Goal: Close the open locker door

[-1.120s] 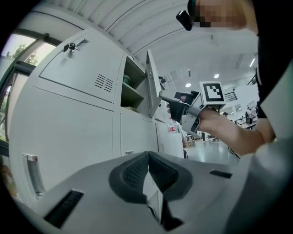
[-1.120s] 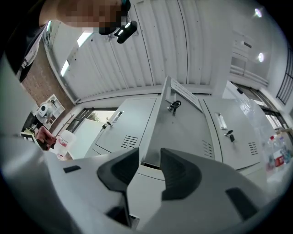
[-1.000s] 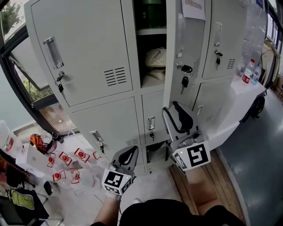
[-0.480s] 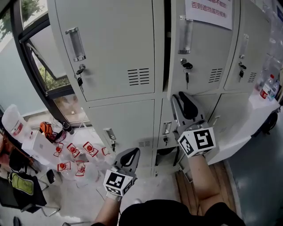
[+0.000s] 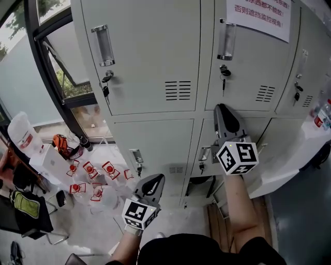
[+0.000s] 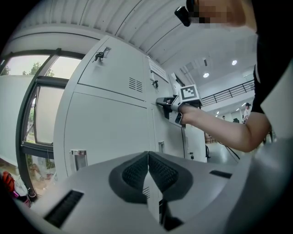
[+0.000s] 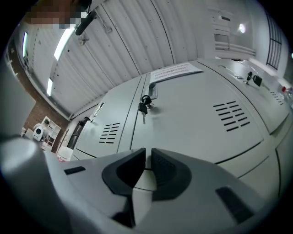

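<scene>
The bank of lockers [image 5: 150, 57] fills your head view, and the locker door [image 5: 253, 72] under the notice [image 5: 258, 14] lies flush in it at 2 o'clock. Your right tongs [image 5: 223, 109] point at its lower edge, closing on nothing. Your left tongs [image 5: 156, 177], at 6 o'clock, are pressed together, empty.

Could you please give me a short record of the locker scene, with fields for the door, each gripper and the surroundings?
Locker door: appears shut, no gap showing along its edges
Door lock: key hanging from it
Notice: stuck at the top of the door
Right gripper: jaws closing, narrow gap, nothing between them; raised towards the door's lower part
Left gripper: jaws together, empty, held low
Floor, left side: bottles with red labels
</scene>
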`<state>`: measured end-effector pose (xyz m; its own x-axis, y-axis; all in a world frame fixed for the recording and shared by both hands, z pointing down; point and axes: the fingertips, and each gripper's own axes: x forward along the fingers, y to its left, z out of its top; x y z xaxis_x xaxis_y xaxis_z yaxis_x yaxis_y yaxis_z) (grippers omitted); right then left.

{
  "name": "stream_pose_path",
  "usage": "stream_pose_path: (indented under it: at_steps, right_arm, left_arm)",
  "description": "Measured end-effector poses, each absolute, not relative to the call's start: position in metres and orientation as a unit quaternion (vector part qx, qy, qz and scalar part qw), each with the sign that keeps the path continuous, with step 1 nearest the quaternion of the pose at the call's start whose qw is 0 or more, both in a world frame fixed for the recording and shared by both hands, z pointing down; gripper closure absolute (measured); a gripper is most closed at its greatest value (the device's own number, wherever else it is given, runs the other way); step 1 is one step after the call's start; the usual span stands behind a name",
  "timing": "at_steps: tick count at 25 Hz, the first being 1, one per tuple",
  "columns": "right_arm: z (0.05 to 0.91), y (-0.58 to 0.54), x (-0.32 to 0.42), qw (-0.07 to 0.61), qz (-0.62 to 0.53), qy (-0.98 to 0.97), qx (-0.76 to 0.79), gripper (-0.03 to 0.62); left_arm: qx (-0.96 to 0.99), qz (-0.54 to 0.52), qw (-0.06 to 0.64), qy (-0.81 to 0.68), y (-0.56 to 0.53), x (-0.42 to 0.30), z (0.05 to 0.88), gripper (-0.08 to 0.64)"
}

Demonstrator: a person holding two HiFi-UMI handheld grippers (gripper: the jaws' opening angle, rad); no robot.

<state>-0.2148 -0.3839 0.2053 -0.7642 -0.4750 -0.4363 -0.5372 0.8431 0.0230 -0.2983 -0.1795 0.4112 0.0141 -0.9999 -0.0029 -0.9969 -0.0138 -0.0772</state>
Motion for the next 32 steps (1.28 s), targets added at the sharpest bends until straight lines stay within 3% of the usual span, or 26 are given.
stream_pose_path:
  at_steps: [16, 32]
  right_arm:
    - [0.211, -0.383, -0.208, 0.206, 0.044, 0.944, -0.253, 0.554]
    - [0.308, -0.359, -0.093, 0.122, 0.019, 0.931, -0.344, 0.554]
  left_arm:
    - [-0.722, -0.028, 0.021, 0.691, -0.180, -0.292, 0.419, 0.537]
    - [-0.806, -0.039, -0.003, 0.591, -0.223, -0.220, 0.441, 0.537]
